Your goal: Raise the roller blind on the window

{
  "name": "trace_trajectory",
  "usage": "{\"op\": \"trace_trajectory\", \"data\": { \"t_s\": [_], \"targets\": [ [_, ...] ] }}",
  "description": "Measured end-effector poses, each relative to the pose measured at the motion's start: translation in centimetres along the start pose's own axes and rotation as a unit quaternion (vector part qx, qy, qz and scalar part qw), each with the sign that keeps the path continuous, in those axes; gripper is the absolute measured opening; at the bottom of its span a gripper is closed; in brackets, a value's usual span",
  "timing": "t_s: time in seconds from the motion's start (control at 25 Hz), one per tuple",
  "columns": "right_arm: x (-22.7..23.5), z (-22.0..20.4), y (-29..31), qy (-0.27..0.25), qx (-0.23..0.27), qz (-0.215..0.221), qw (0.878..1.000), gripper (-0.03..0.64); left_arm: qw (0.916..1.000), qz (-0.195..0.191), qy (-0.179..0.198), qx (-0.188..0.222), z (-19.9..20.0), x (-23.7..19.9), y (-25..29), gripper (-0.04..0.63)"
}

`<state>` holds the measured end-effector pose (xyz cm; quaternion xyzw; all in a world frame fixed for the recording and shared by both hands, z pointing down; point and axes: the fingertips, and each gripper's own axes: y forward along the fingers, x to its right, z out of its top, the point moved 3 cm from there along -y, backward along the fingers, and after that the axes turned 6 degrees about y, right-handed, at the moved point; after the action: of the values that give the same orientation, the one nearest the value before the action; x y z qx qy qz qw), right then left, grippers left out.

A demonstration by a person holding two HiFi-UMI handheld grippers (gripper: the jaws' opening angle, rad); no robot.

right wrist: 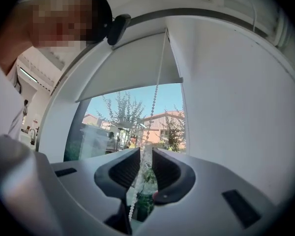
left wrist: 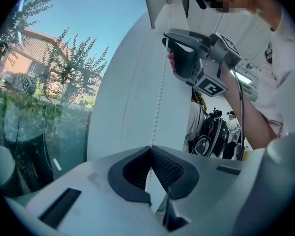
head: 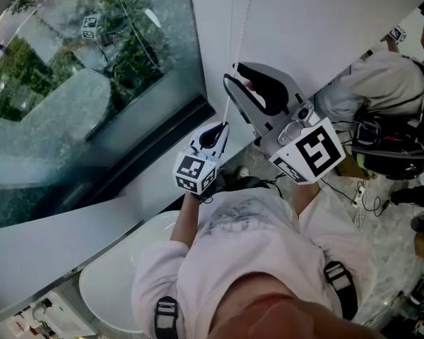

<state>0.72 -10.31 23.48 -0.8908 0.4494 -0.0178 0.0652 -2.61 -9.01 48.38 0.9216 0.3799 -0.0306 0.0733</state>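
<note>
A white bead chain (right wrist: 155, 97) hangs from the roller blind (right wrist: 132, 68), whose lower edge sits high over the window glass (right wrist: 132, 122). The chain passes between the pads of my right gripper (right wrist: 145, 156), which stand a little apart, so it is open around the chain. In the left gripper view my left gripper (left wrist: 149, 150) is shut on the bead chain (left wrist: 160, 92), lower down. The right gripper (left wrist: 196, 58) shows above it on the same chain. The head view has the left gripper (head: 224, 127) below the right gripper (head: 234, 73), both against the white wall beside the chain (head: 249, 6).
The big window (head: 71, 83) fills the left, with a dark sill below it. A white rounded tabletop (head: 106, 288) lies under my left arm. Another person (head: 389, 83) with cabled gear stands at the right, over a cluttered floor.
</note>
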Motion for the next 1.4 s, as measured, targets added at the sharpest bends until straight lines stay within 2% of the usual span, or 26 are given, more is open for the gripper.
{"op": "trace_trajectory", "data": {
  "t_s": [0.2,0.32,0.48,1.4],
  "targets": [
    [0.8,0.6,0.8,0.023,-0.004,-0.013,1.000,0.064,1.0000,0.003,0.008,0.001,0.0,-0.3,0.3,0.009],
    [1.1,0.4,0.8,0.044,0.004,-0.018,0.999,0.061,1.0000,0.000,0.004,0.000,0.0,-0.4,0.6,0.009],
    [1.2,-0.1,0.7,0.039,0.016,-0.024,0.999,0.061,1.0000,-0.003,0.001,-0.002,-0.2,-0.3,0.9,0.009],
    [0.7,-7.3,-0.1,0.057,-0.039,-0.032,0.997,0.061,0.9971,-0.003,-0.030,-0.069,-7.5,-1.0,1.8,0.009]
  ]
}}
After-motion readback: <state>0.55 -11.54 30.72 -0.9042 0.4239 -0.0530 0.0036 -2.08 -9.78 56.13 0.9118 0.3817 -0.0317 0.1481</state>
